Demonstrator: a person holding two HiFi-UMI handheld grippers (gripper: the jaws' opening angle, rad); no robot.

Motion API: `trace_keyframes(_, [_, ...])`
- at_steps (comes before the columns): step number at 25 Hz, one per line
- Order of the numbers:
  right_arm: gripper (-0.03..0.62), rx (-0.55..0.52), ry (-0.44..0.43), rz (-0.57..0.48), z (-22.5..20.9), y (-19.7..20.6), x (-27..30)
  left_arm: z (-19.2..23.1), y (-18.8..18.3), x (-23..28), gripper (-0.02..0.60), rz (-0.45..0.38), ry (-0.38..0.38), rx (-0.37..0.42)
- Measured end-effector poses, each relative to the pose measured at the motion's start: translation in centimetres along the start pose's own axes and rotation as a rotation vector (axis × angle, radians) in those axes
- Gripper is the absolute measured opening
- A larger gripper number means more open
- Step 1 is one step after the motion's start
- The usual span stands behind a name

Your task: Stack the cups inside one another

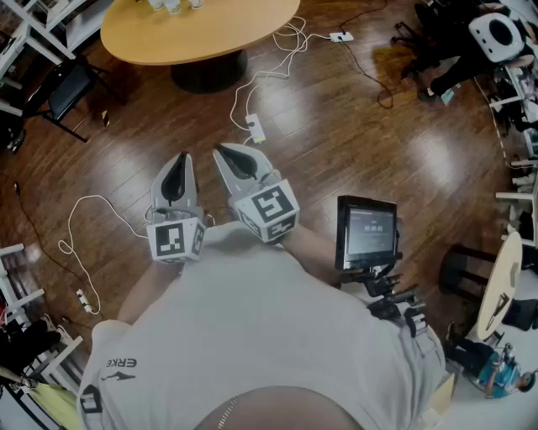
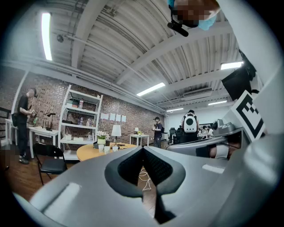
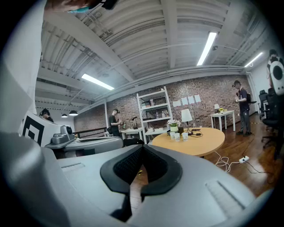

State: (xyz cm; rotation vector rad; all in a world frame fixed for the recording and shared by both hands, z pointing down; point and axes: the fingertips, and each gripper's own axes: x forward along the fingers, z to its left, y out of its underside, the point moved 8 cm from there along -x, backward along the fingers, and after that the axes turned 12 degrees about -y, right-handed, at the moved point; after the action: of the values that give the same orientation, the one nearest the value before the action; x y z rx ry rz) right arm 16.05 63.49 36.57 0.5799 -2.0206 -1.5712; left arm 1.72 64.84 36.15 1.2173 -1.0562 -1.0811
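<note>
Several small white cups (image 3: 178,136) stand together on a round wooden table (image 3: 202,142), far from both grippers. In the left gripper view the cups (image 2: 106,149) show small on the table (image 2: 88,153), beside a plant pot. From the head view the table (image 1: 202,34) lies at the top, with the cups (image 1: 172,5) cut off by the frame edge. My left gripper (image 1: 180,158) and right gripper (image 1: 222,149) are held side by side over the wooden floor, in front of the person's body. Both are shut with nothing between the jaws.
A small monitor on a stand (image 1: 366,231) sits to the right of the person. White cables and a power strip (image 1: 255,128) trail across the floor toward the table. A black chair (image 1: 67,88) stands left of the table. White shelving (image 2: 82,122) and several standing people line the room.
</note>
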Motion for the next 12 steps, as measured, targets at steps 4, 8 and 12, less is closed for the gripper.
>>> trace_keyframes(4, [0.014, -0.010, -0.011, 0.008, -0.1, 0.3, -0.2, -0.3, 0.4, -0.4, 0.002, 0.010, -0.014, 0.001])
trace_keyframes(8, [0.014, -0.005, -0.018, 0.009, -0.9, -0.1, 0.1, -0.5, 0.2, 0.5, 0.002, 0.011, -0.021, -0.001])
trace_keyframes(12, [0.012, 0.003, -0.012, 0.023, -2.9, -0.1, 2.3, 0.4, 0.7, 3.4, 0.002, 0.022, -0.018, -0.012])
